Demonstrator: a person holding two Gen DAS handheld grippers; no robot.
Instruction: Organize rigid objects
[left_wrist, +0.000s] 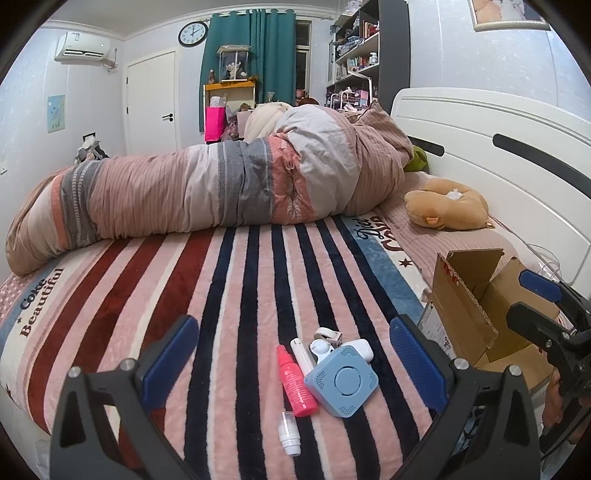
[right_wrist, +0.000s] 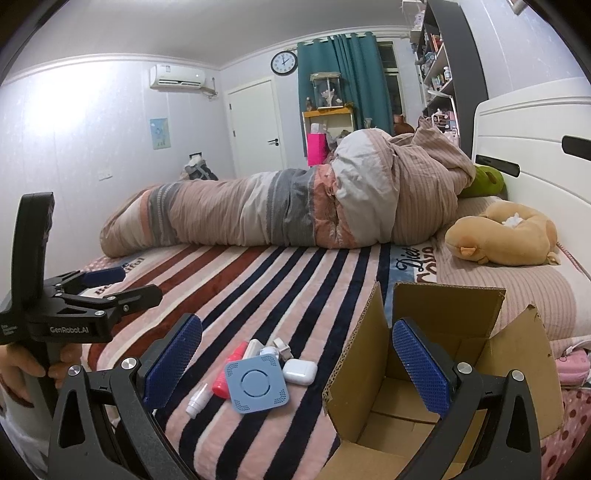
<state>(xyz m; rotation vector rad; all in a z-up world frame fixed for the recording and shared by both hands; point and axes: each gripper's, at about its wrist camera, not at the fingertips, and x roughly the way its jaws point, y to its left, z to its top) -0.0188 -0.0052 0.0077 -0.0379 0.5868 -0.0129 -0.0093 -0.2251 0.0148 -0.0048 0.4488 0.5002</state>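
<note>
Left gripper (left_wrist: 293, 363): fingers (left_wrist: 170, 354) spread wide, nothing between them, hovering low above the striped blanket (left_wrist: 236, 280) and framing the small pile. Right gripper (right_wrist: 297, 363): fingers (right_wrist: 421, 365) equally wide apart, holding nothing, one pad poised above the open cardboard box (right_wrist: 480, 354), the other just left of it over the blanket.

Pile placed just left of the box, not touching it. Blue square speaker (left_wrist: 341, 382) on top at the near side, overlapping a pink spray bottle (left_wrist: 295, 382) and a slim white tube (left_wrist: 301, 356) on the side away from the box. White earbud case (right_wrist: 300, 371) beyond the speaker, on the side nearest the box. Small white bottle (left_wrist: 289, 434) lying alone, farthest from the box and nearest the camera. A few small white pieces behind the speaker, too jumbled to name. Box standing upright on the bed, flaps raised, apparently empty as far as visible.

Judged step: first pick from the pile for transfer into the box. Best begun with the speaker, since uppermost; lifting anything under it likely to scatter the rest. Advisable to close across two flat opposite edges rather than corners, coming down squarely, as the soft blanket gives little support. Raised near flap worth clearing on the way over. Round bottles likely to roll; grip across the body, not the cap.
</note>
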